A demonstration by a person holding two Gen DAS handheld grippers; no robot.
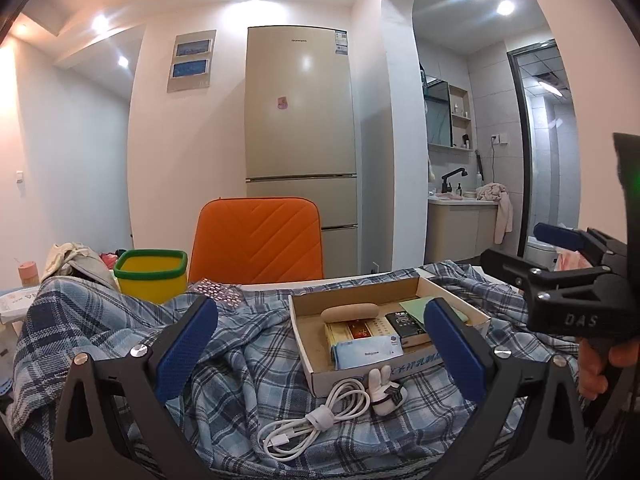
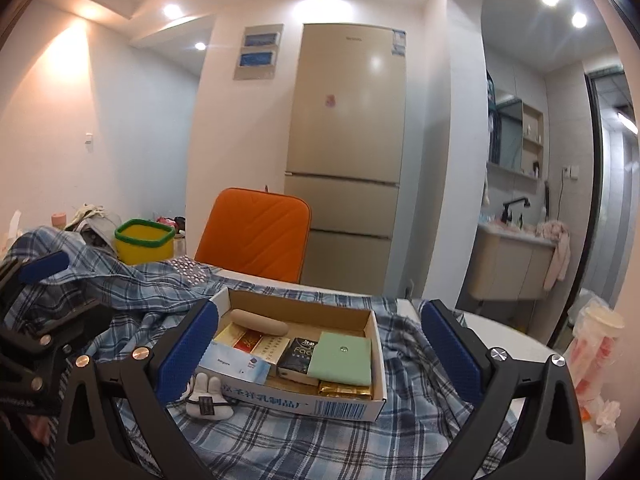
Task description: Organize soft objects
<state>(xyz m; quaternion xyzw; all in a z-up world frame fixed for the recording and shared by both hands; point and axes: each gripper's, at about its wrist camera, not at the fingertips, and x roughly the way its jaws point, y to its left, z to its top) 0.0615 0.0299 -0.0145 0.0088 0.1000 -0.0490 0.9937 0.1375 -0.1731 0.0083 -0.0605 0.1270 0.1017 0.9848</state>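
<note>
- Two grippers are in view, each with blue-padded fingers spread wide and nothing between them.
- The left gripper (image 1: 320, 344) fills the lower part of the left wrist frame; its fingers straddle the plaid cloth (image 1: 248, 368) without gripping it.
- The plaid cloth lies crumpled across the table, filling the lower half of both frames, and passes under the cardboard box (image 1: 400, 372).
- The cardboard box sits at center right in the left wrist frame; the right-hand finger overlaps its right end in that view. Contact cannot be confirmed.
- The box holds a beige cylinder (image 1: 349, 312), flat packets and a green pad (image 2: 342, 358).
- A small white plush toy (image 1: 386, 390) rests on the cloth, touching the near wall of the box.
- A coiled white cable (image 1: 316, 420) lies just left of the toy, at bottom center between the left gripper's fingers.
- The right gripper (image 2: 318, 346) frames the box in the right wrist view; its left-hand finger overlaps the box's left end.
- In the right wrist frame the plush toy appears at lower left, just beside that finger.
- A yellow bin (image 1: 154, 276) with a green rim stands at middle left, beyond the cloth, with an orange chair (image 1: 260, 238) beside it.
</note>
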